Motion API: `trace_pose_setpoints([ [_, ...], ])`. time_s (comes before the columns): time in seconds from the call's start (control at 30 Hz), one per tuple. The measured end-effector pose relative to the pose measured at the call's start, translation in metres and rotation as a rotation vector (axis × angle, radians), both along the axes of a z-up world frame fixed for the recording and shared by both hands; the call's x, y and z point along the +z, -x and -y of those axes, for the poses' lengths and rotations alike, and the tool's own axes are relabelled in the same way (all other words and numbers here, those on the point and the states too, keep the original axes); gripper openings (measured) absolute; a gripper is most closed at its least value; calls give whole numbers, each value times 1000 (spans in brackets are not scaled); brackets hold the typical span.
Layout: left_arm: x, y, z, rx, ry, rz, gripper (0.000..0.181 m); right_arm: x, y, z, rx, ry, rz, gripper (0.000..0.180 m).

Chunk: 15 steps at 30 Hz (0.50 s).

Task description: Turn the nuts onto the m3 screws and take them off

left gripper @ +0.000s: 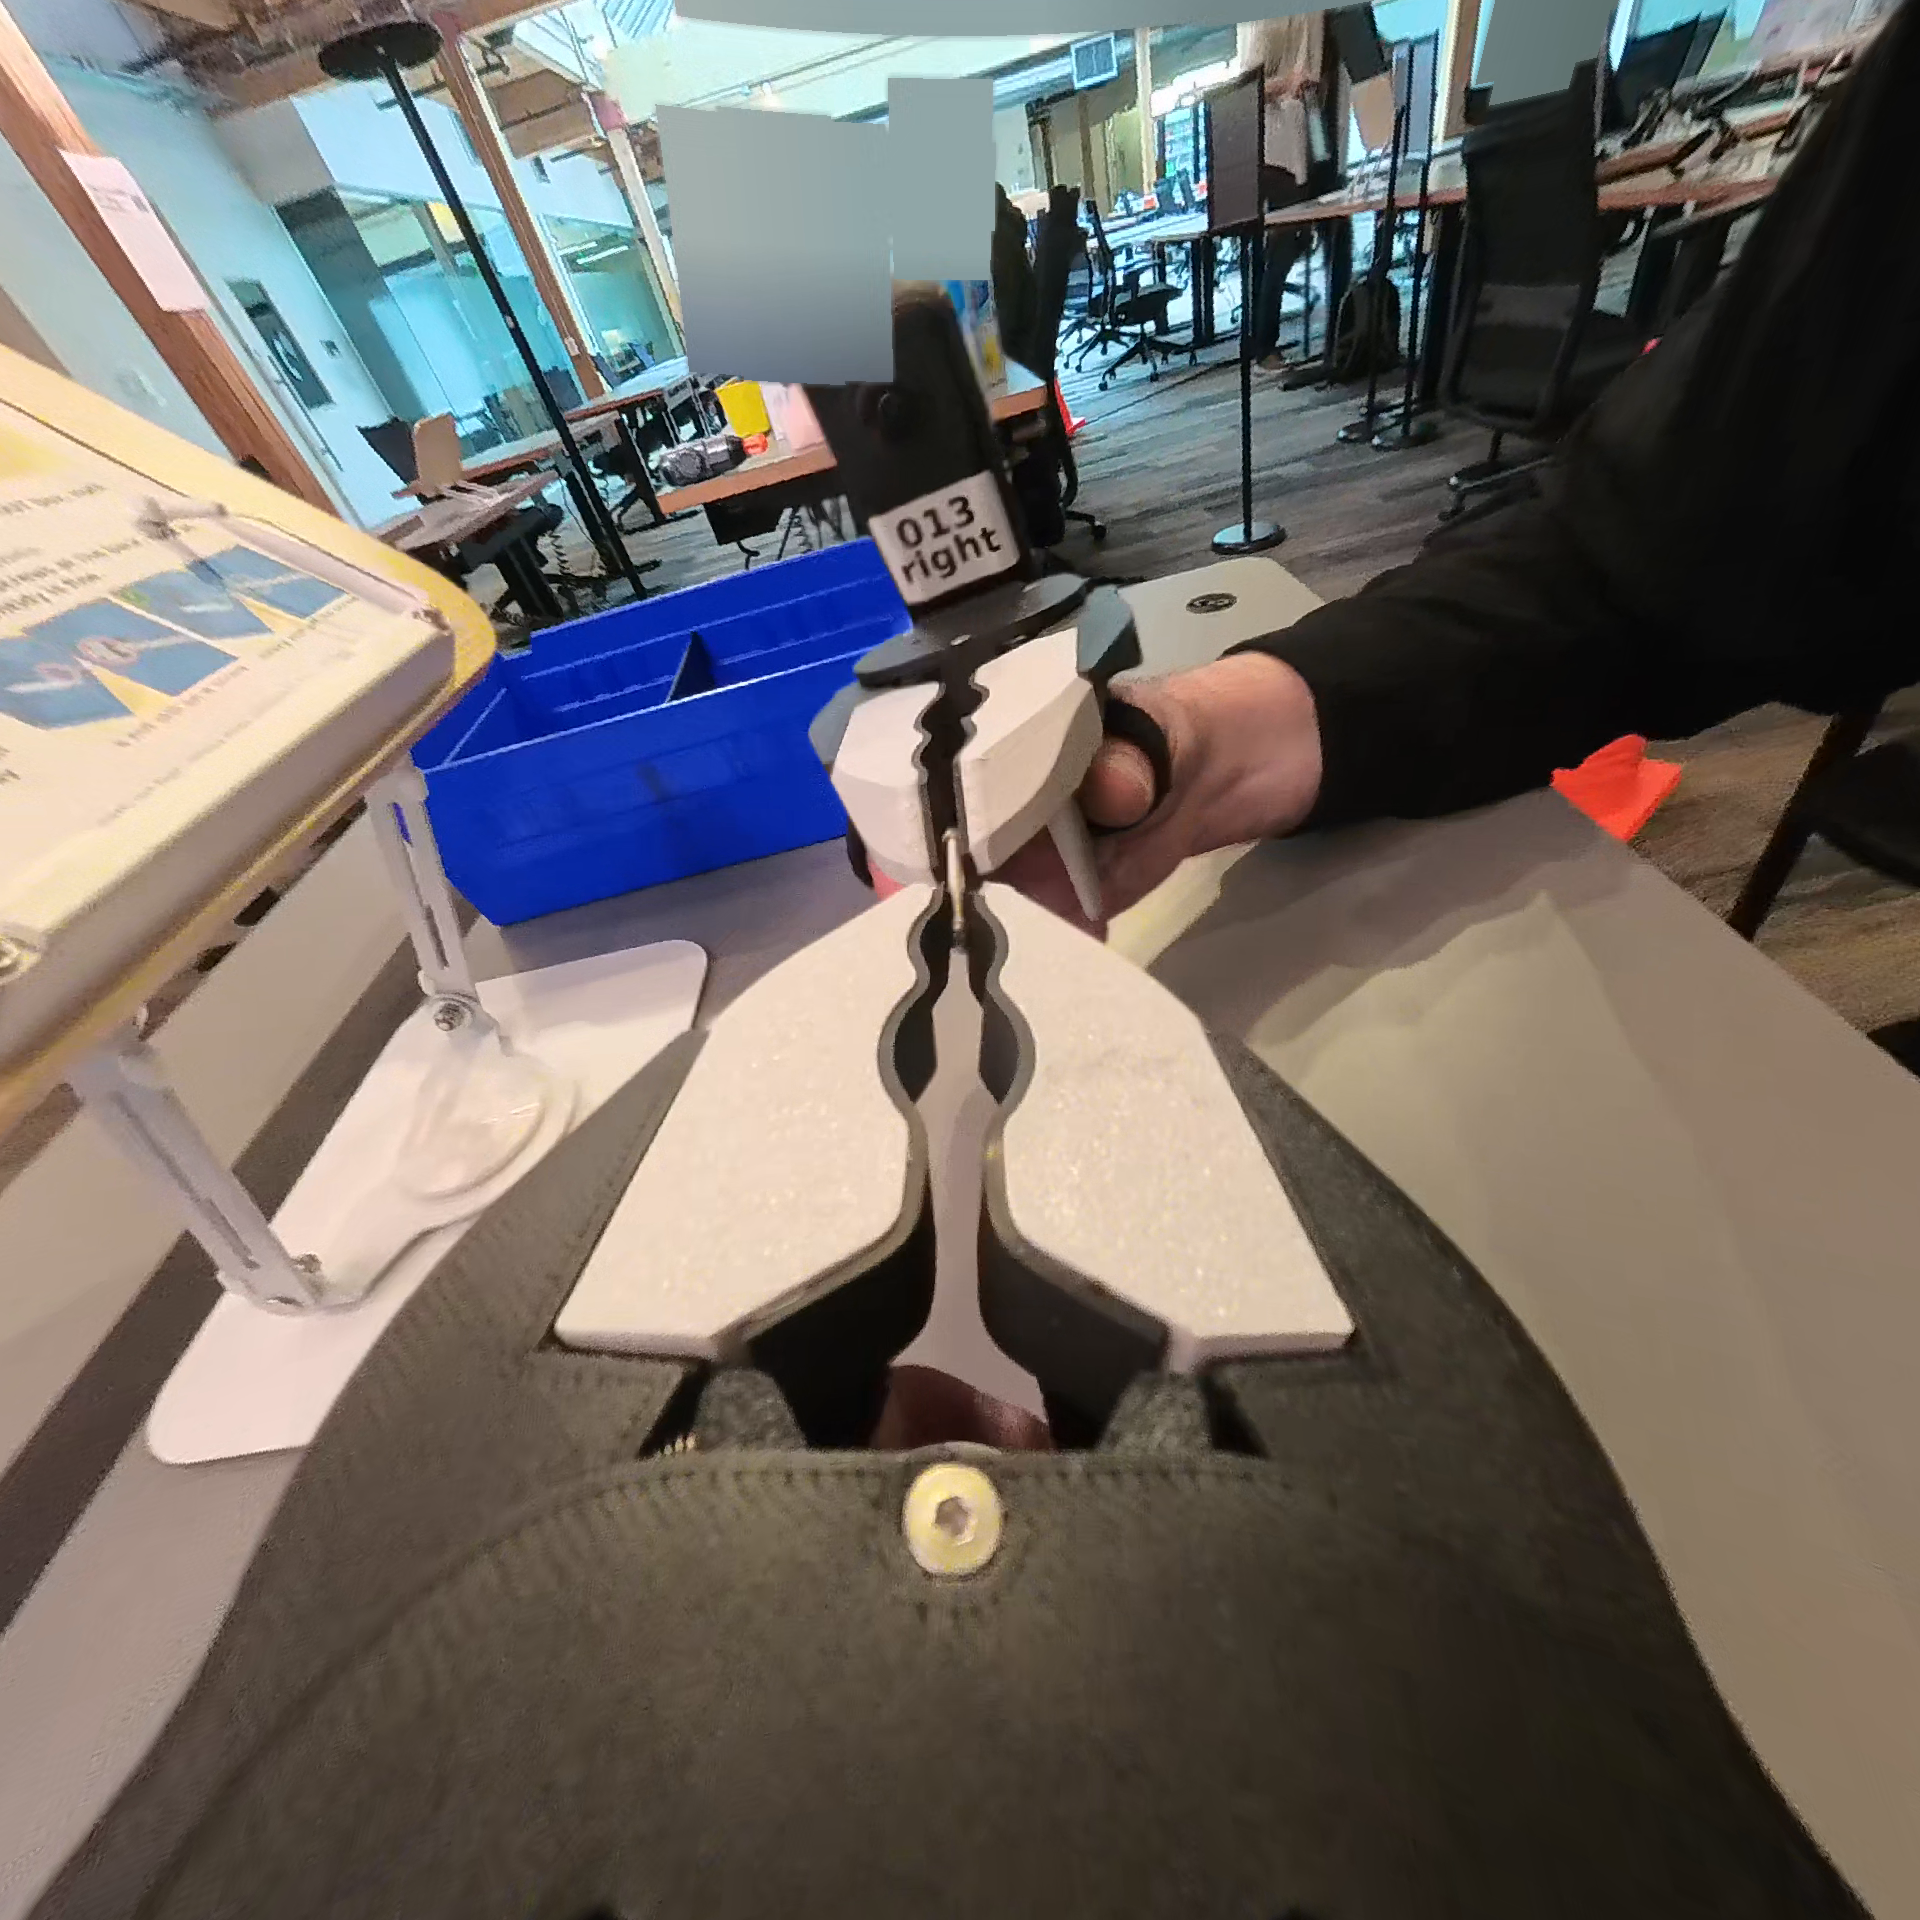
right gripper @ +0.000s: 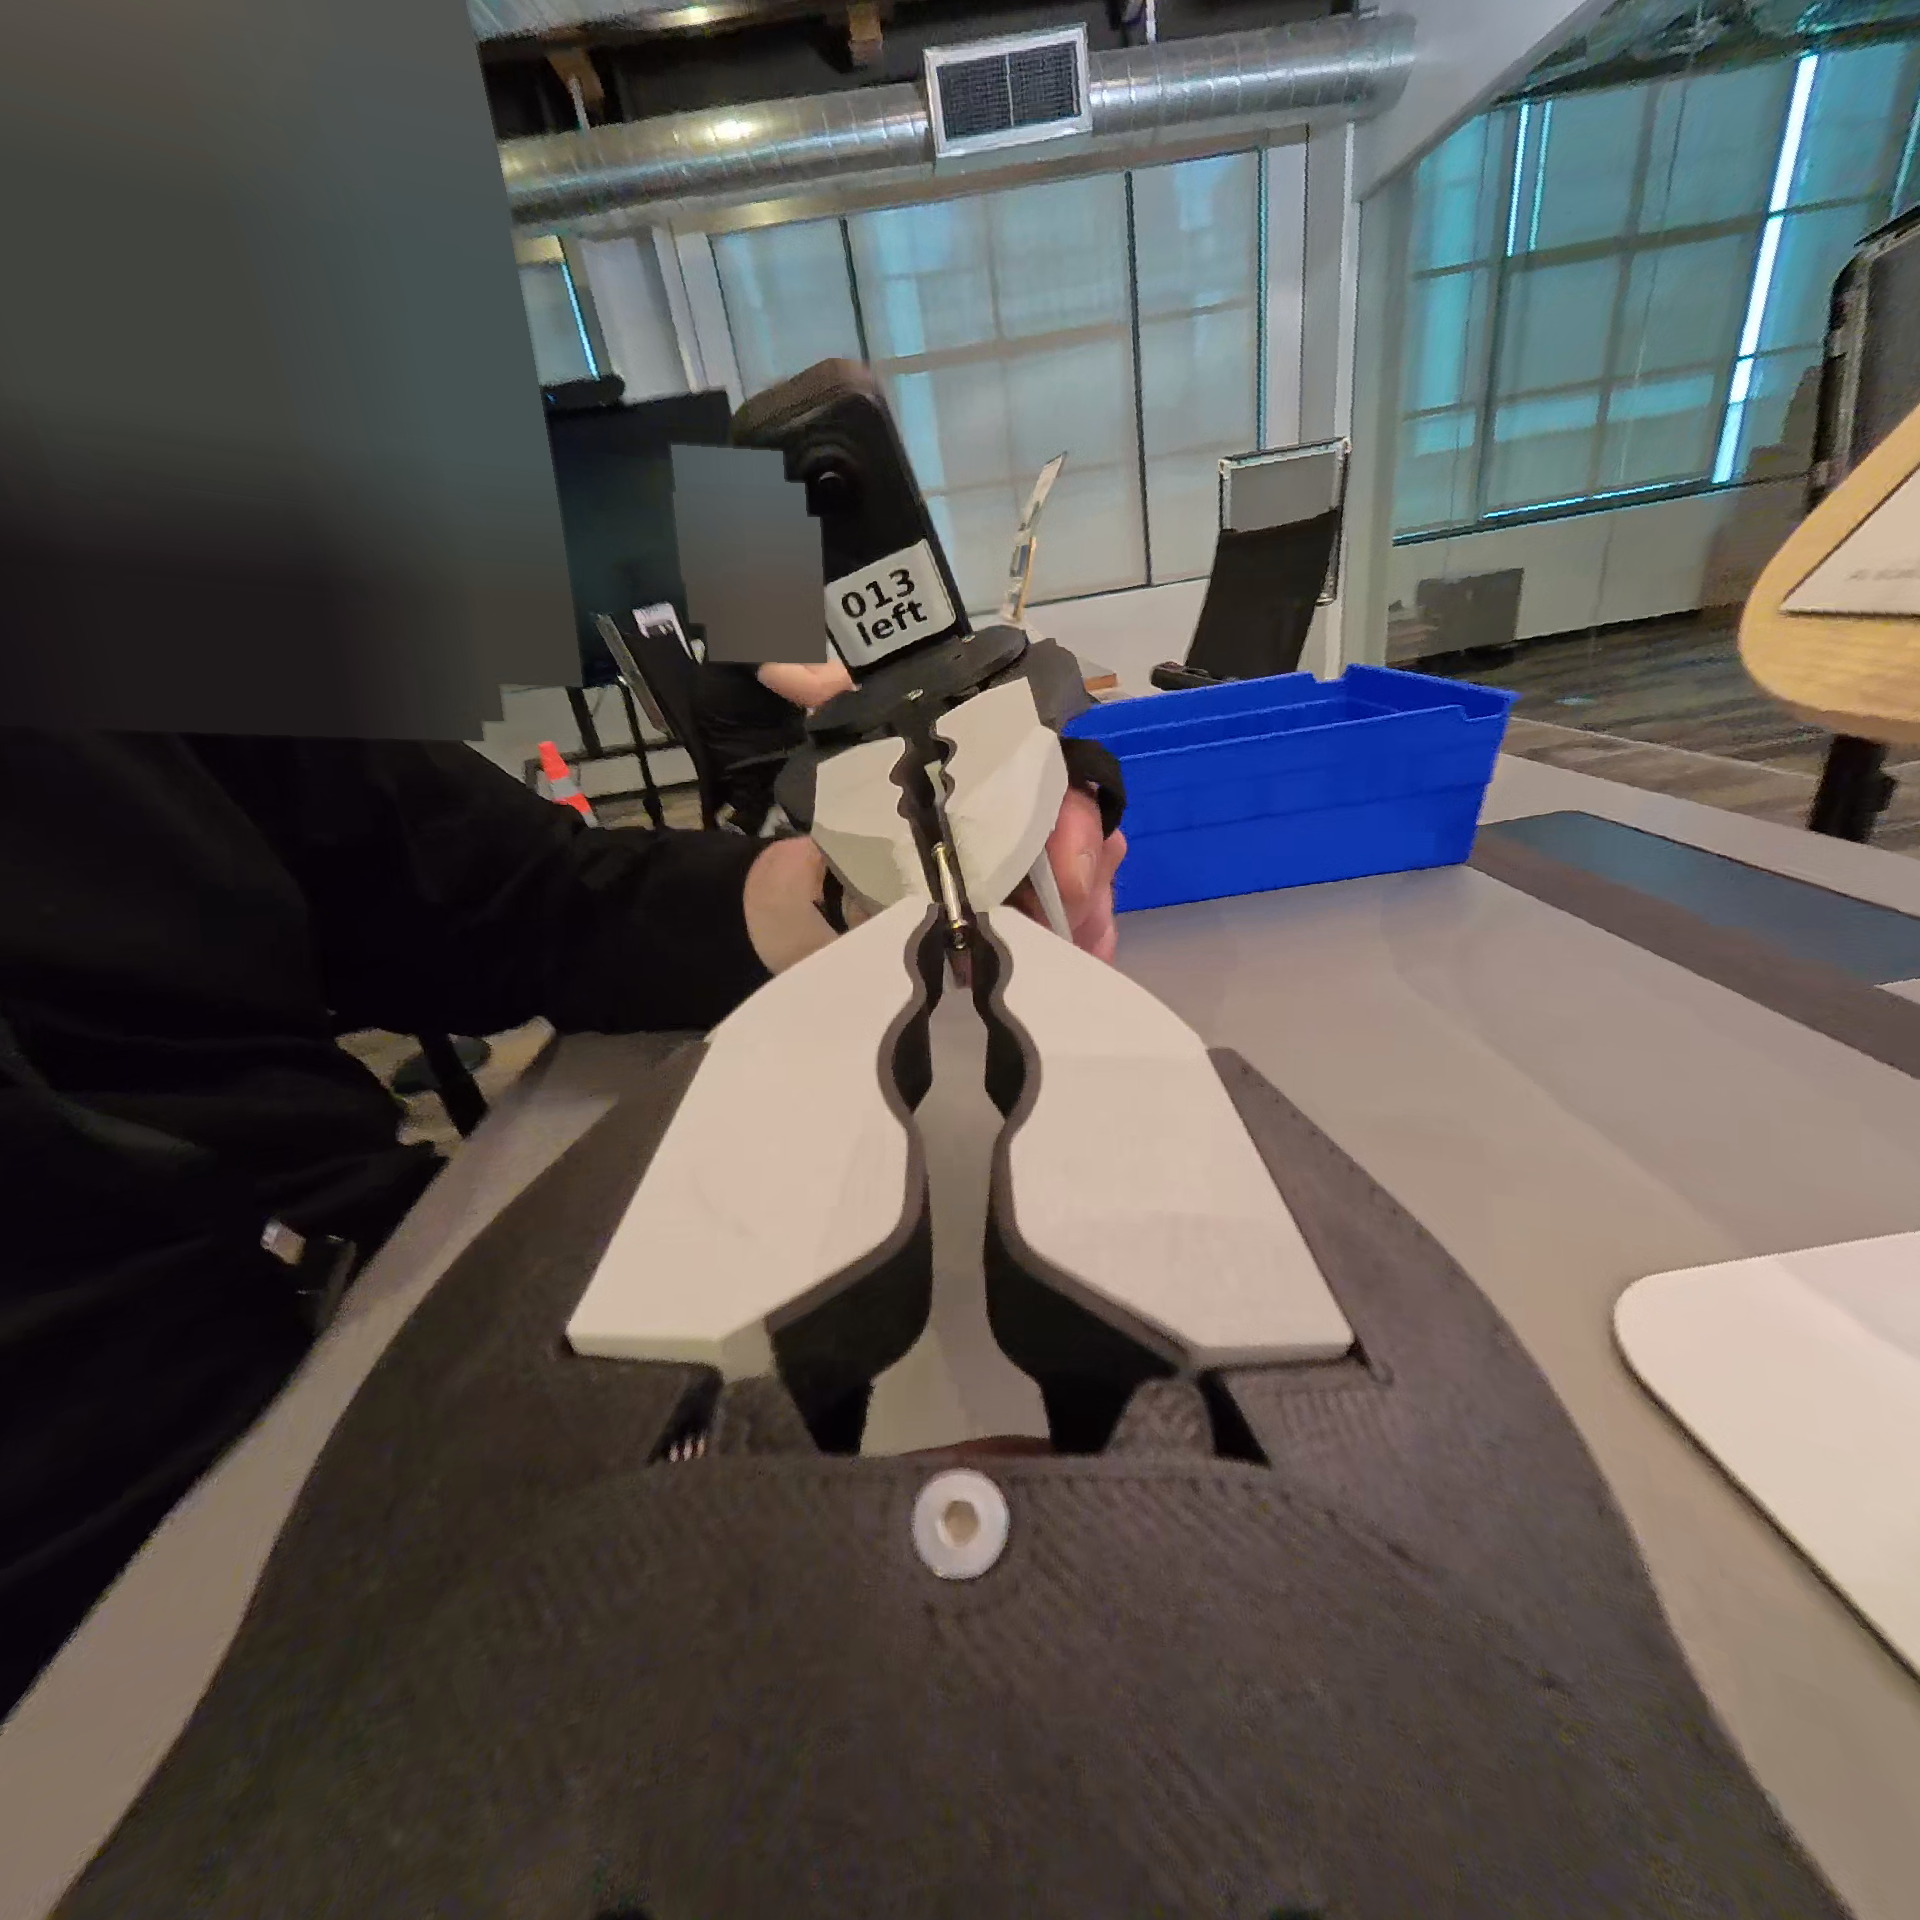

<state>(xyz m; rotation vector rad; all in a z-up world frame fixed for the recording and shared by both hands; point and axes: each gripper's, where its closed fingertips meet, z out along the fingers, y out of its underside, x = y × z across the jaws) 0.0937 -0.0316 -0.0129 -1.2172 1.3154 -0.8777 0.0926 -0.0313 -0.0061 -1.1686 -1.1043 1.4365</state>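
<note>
Holding one m3 screw (left gripper: 954,902) tip to tip, my left tool (left gripper: 951,940) and right tool (right gripper: 954,945) both clamped on it; threading looks mid-way, removal remains.

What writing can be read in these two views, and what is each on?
Writing is not quoted; these bear it:
White label on the right gripper: short, legible.
Second white label on the left gripper: short, legible.
Instruction sheet on the stand: mostly blurred.
Paper notice far left: too small.
Screw between the grippers: no marking visible.
</note>
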Motion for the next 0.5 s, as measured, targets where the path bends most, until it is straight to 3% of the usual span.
trace_pose_setpoints([
  [0.17,-2,-1,0,-25,72,8,3,0,-1,1,-73,-154,51,4],
  [0.33,-5,-1,-1,-26,79,-2,3,-1,-2,0,-93,-191,63,4],
  [0.5,-2,-1,3,-90,205,45,3,-1,-2,3,-144,-335,102,4],
])
